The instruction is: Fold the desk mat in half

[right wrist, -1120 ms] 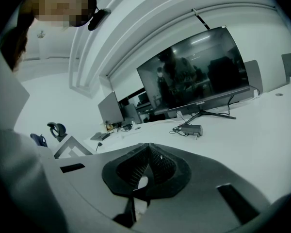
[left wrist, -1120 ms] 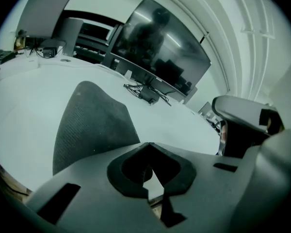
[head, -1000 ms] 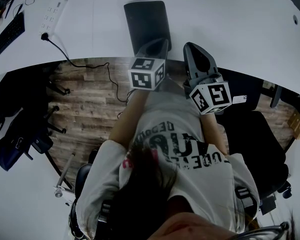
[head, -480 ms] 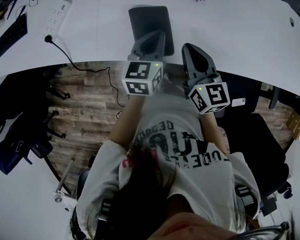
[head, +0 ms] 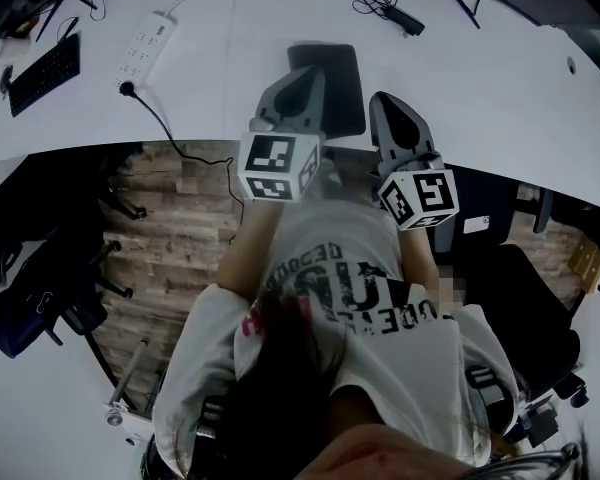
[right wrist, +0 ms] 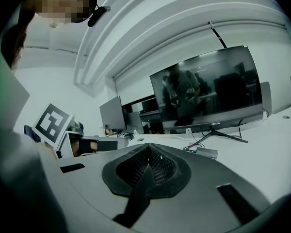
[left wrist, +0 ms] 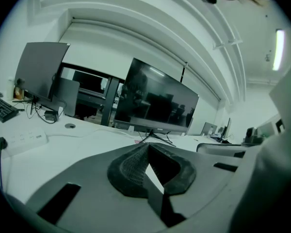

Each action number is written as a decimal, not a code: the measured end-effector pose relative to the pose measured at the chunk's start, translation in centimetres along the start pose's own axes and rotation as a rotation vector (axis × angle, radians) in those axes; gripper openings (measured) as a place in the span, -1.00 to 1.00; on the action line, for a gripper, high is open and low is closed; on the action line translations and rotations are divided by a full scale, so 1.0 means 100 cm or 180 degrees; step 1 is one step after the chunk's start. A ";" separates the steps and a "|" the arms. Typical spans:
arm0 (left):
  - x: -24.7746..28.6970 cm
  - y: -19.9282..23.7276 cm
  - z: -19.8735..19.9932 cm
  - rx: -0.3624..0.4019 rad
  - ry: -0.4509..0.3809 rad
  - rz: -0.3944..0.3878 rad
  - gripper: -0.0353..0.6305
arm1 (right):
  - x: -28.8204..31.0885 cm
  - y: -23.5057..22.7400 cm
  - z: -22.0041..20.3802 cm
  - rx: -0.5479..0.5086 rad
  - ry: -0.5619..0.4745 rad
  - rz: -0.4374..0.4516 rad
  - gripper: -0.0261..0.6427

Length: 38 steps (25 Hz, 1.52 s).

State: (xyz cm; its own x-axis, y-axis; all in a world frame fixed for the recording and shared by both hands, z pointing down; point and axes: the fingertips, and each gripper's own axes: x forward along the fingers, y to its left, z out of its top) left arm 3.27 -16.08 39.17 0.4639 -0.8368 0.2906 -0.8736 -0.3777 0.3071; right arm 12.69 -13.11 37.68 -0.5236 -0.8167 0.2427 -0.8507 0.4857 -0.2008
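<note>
Basically, the desk mat (head: 344,93) lies flat on the white surface (head: 480,78), long axis running away from the person, its near end just ahead of the clenched, empty-looking left claw (head: 302,76), with the clenched right claw (head: 385,101) just off its right edge.

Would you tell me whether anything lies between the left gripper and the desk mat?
Nothing visible does: the left gripper overlaps the near left edge of the desk mat from above; the power strip lies far aside.
</note>
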 end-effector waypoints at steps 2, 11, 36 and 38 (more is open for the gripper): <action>-0.008 0.007 0.013 0.0052 -0.0082 0.0011 -0.89 | 0.005 0.006 0.008 -0.0039 -0.0046 -0.0013 -0.93; -0.043 0.034 0.055 0.0176 -0.0415 0.0052 -0.89 | 0.012 0.030 0.042 -0.0073 -0.0303 -0.0051 -0.93; -0.154 0.073 0.090 0.0448 -0.0887 0.0259 -0.89 | -0.014 0.089 0.085 -0.0405 -0.0550 -0.0109 -0.93; -0.161 0.075 0.085 0.0421 -0.0877 0.0282 -0.89 | -0.016 0.094 0.082 -0.0413 -0.0532 -0.0096 -0.93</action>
State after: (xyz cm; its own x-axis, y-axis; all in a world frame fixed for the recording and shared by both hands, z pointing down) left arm -12.03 -8.79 29.11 0.3436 -0.9378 0.0491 -0.9287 -0.3316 0.1658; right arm 5.90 -9.77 27.57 -0.4919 -0.8666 0.0838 -0.8704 0.4874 -0.0693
